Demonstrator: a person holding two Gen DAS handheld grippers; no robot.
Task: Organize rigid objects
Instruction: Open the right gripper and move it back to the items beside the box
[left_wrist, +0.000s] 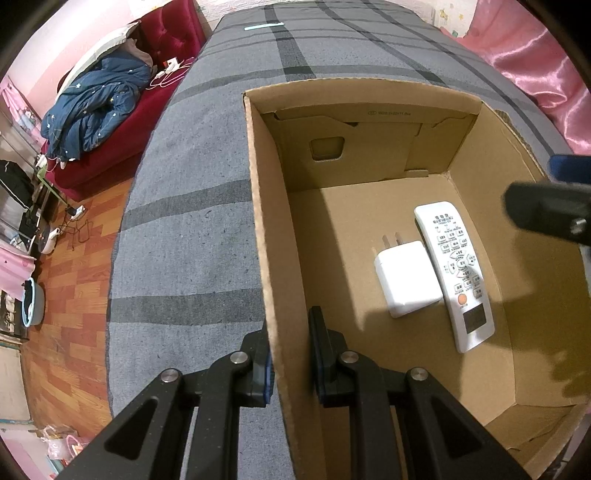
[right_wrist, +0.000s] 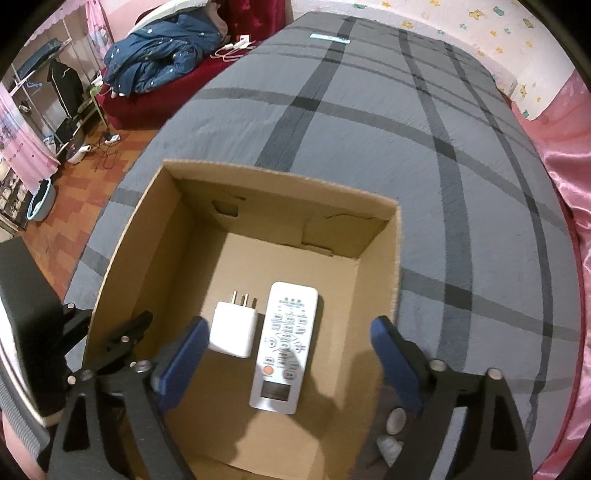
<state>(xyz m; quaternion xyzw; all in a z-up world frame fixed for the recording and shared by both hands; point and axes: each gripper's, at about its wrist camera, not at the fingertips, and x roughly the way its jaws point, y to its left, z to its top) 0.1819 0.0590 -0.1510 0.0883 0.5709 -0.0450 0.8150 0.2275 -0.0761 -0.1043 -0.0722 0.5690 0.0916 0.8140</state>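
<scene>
An open cardboard box (left_wrist: 258, 184) stands on the bed. Inside it, side by side on the bottom, lie a white remote control (left_wrist: 456, 273) and a white plug charger (left_wrist: 404, 278). My left gripper (left_wrist: 291, 362) is shut on the box's left wall, one finger outside and one inside. In the right wrist view my right gripper (right_wrist: 290, 350) hangs open above the box (right_wrist: 397, 258), with the remote (right_wrist: 284, 343) and the charger (right_wrist: 233, 328) below it and nothing between its blue pads. One of its fingers (left_wrist: 569, 168) shows at the right edge of the left wrist view.
The box rests on a grey plaid bedspread (right_wrist: 443, 147). Two small pale items (right_wrist: 395, 422) lie by the box's near right corner. A light blue strip (right_wrist: 330, 38) lies at the bed's far end. Pink satin cloth (right_wrist: 569, 184) borders the right; a red sofa (left_wrist: 122, 162) and wooden floor are left.
</scene>
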